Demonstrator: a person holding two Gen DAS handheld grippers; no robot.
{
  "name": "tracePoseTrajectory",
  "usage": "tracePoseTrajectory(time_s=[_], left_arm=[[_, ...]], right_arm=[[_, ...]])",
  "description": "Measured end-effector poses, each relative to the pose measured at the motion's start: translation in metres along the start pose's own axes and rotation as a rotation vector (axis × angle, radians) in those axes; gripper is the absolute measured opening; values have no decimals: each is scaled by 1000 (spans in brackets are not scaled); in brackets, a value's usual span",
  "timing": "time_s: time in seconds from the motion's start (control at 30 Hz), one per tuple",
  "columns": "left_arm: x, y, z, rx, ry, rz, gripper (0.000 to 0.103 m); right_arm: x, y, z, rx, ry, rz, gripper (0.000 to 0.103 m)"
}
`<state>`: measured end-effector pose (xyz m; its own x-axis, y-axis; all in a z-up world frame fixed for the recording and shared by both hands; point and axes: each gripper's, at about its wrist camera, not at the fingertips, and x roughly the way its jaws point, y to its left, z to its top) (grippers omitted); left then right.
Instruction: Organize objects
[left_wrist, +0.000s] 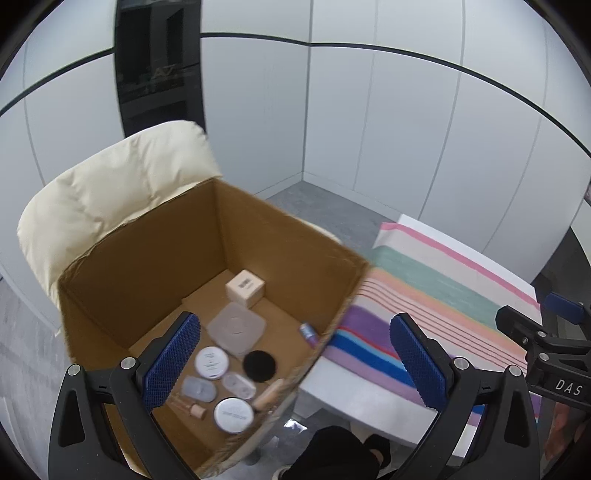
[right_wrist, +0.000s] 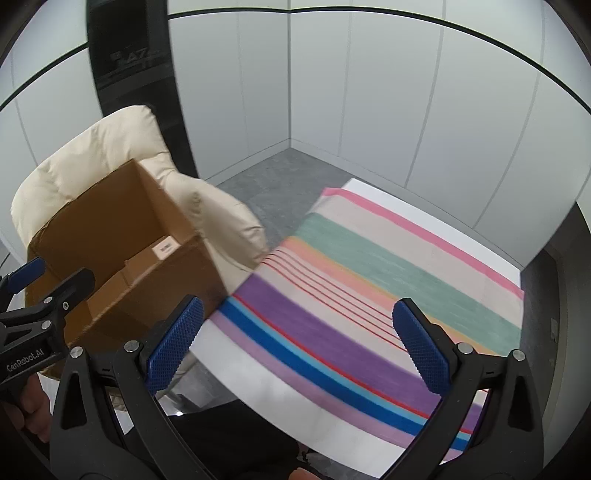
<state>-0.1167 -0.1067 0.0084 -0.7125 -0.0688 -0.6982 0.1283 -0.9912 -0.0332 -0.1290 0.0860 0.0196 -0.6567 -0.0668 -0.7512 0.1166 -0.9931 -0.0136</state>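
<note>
An open cardboard box (left_wrist: 122, 273) stands on a cream padded chair (left_wrist: 110, 184). Inside lie several cosmetics: a small beige carton (left_wrist: 245, 288), a grey square compact (left_wrist: 236, 328), a white round jar (left_wrist: 211, 362), a black round puff (left_wrist: 259, 365), a silver round tin (left_wrist: 233, 414), a purple tube (left_wrist: 308, 333) and small bottles. My left gripper (left_wrist: 295, 365) is open and empty above the box's near side. My right gripper (right_wrist: 297, 347) is open and empty above the striped cloth (right_wrist: 369, 280). The box also shows in the right wrist view (right_wrist: 122, 229).
A white table (left_wrist: 347, 402) covered by the striped cloth (left_wrist: 424, 295) stands right of the box. The right gripper's body (left_wrist: 546, 343) shows at the right edge; the left gripper's body (right_wrist: 33, 317) shows at the left edge. Grey floor and white walls lie behind.
</note>
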Motion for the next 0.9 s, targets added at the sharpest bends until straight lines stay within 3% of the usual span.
tracePoseTrajectory(time_s=[0.3, 0.57, 0.8, 0.9], left_arm=[[-9, -51, 5, 58, -9, -59, 103], [-44, -66, -6, 89, -5, -105, 103], [-87, -64, -27, 116, -36, -73, 103], [-105, -67, -43, 141, -44, -59, 103]], right_arm=[[-15, -56, -13, 79, 2, -53, 103], [-52, -93, -33, 123, -19, -91, 103], [-108, -101, -71, 124, -79, -107, 103], [-130, -100, -95, 129, -70, -67, 103]])
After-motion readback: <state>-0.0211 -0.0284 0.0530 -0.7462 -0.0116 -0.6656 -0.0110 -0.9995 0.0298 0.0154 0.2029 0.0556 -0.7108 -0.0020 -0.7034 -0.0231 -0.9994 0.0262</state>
